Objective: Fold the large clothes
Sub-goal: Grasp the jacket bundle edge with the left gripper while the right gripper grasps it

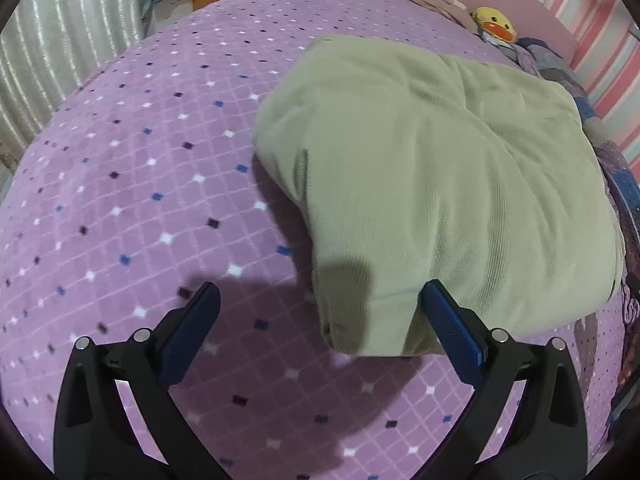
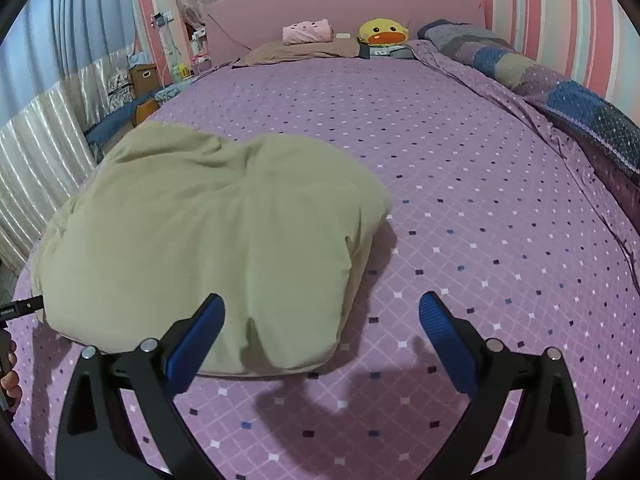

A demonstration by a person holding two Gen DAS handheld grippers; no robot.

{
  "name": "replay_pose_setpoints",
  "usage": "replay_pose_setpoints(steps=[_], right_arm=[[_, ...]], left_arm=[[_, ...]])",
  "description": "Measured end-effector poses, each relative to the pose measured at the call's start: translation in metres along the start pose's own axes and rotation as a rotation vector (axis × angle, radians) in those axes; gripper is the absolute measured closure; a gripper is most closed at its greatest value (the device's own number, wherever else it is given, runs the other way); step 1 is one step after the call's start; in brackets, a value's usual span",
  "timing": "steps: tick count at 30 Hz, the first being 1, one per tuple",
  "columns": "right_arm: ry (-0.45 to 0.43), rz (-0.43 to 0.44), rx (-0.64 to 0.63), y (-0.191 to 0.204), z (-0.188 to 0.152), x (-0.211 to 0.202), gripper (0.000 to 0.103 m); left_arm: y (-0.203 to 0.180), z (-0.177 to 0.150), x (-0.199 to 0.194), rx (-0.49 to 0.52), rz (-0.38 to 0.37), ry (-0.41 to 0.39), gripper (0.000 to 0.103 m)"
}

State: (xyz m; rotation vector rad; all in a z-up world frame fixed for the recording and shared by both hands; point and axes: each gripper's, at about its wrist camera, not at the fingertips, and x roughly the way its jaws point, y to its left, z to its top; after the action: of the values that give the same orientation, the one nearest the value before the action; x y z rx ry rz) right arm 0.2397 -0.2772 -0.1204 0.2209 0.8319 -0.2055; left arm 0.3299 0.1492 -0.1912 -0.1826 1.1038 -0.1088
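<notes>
A pale green garment point(image 1: 432, 184) lies folded in a thick bundle on the purple checked bedspread point(image 1: 132, 184). In the left wrist view it fills the right half, its near corner between the fingers. My left gripper point(image 1: 320, 296) is open and empty, its right finger against the bundle's near edge. In the right wrist view the garment point(image 2: 208, 236) lies at the left on the bedspread point(image 2: 480, 220). My right gripper point(image 2: 322, 308) is open and empty, its left finger over the bundle's near edge. The tip of the left gripper point(image 2: 24, 308) shows at the far left edge.
At the bed's head lie a brown pillow point(image 2: 304, 50), a pink plush point(image 2: 307, 32) and a yellow duck plush point(image 2: 382, 32). A rolled patchwork quilt point(image 2: 560, 92) runs along the right side. Boxes point(image 2: 142, 76) and silver curtains point(image 2: 44, 140) stand left of the bed.
</notes>
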Motion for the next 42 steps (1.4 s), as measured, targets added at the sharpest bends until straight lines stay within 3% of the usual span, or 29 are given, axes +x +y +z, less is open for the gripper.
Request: replay_pose_setpoints(steps=[10,17,18,20,22,25,32,34,39,42], right_arm=[[0.034,-0.002,0.007,0.0,-0.008,0.024,0.005],[0.037,0.044,0.045,-0.007,-0.009,0.034,0.005],[0.04,0.056,0.05,-0.008,-0.009,0.037,0.005],[0.039,0.07,0.056,-0.011,-0.01,0.041,0.002],[0.05,0.104,0.071,-0.016,-0.011,0.048,0.002],[0.086,0.165,0.115,-0.02,-0.013,0.062,0.002],[0.174,0.253,0.122,-0.007,-0.011,0.09,0.003],[0.195,0.26,0.093,0.0,-0.008,0.095,0.007],[0.217,0.248,-0.008,0.018,0.002,0.093,0.034],[0.219,0.224,-0.038,0.027,0.005,0.09,0.04]], left_arm=[[-0.006,0.008,0.04,0.042,-0.064,0.013,0.003],[-0.029,0.029,0.047,0.089,-0.032,0.038,0.004],[-0.037,0.029,0.044,0.129,-0.006,0.018,0.007],[-0.049,0.029,0.038,0.185,0.004,0.005,0.027],[-0.061,0.031,0.036,0.231,0.024,0.007,0.036],[-0.078,0.035,0.04,0.296,0.095,0.012,0.037],[-0.081,0.043,0.05,0.297,0.108,0.021,0.034],[-0.081,0.047,0.052,0.298,0.106,0.026,0.034],[-0.077,0.043,0.05,0.28,0.082,0.042,0.037],[-0.073,0.044,0.05,0.278,0.071,0.046,0.04]])
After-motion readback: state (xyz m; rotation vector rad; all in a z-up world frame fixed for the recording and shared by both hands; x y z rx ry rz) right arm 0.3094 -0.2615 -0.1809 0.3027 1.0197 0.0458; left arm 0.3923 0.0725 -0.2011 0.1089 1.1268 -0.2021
